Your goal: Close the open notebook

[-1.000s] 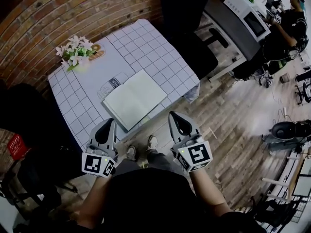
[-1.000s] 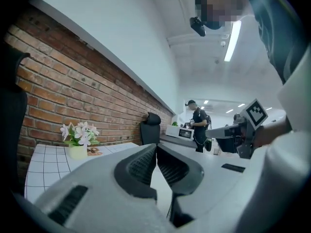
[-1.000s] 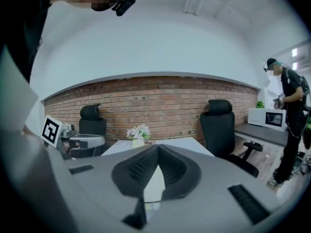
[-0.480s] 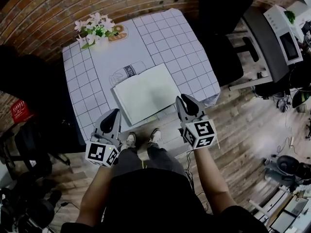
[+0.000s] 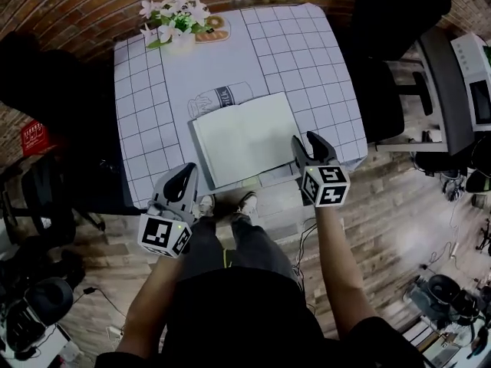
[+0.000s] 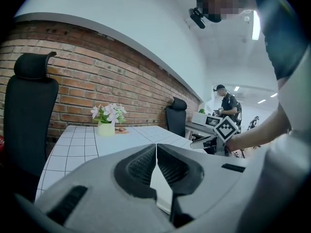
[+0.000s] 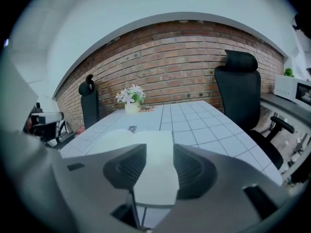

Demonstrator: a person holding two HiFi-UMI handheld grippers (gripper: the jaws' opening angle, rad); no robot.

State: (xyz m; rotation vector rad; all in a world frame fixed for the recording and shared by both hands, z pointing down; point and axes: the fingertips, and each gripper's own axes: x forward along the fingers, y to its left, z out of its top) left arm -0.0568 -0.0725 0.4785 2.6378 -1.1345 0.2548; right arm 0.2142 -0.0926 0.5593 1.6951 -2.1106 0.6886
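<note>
The open notebook [image 5: 245, 138] lies flat with blank white pages near the front edge of the white grid-cloth table [image 5: 146, 121]. My right gripper [image 5: 305, 140] hangs at the notebook's right near corner. Its jaws have just been opening and stand open with nothing between them; in the right gripper view the right page [image 7: 148, 137] shows through the gap of the gripper [image 7: 159, 150]. My left gripper [image 5: 186, 172] is shut and empty, just off the table's front edge, left of the notebook. In its own view the left gripper [image 6: 156, 148] has its jaws pressed together.
A pot of white flowers [image 5: 175, 18] and a small round thing [image 5: 212, 23] stand at the table's far edge. A can-like picture [image 5: 222, 96] lies behind the notebook. Black office chairs [image 5: 391, 21] flank the table. A microwave [image 5: 479, 75] is at the right. A person [image 6: 227, 108] stands in the background.
Both grippers have sunk toward the table. The right one has moved forward to the notebook's right near corner and its jaws have opened. The left stays shut.
</note>
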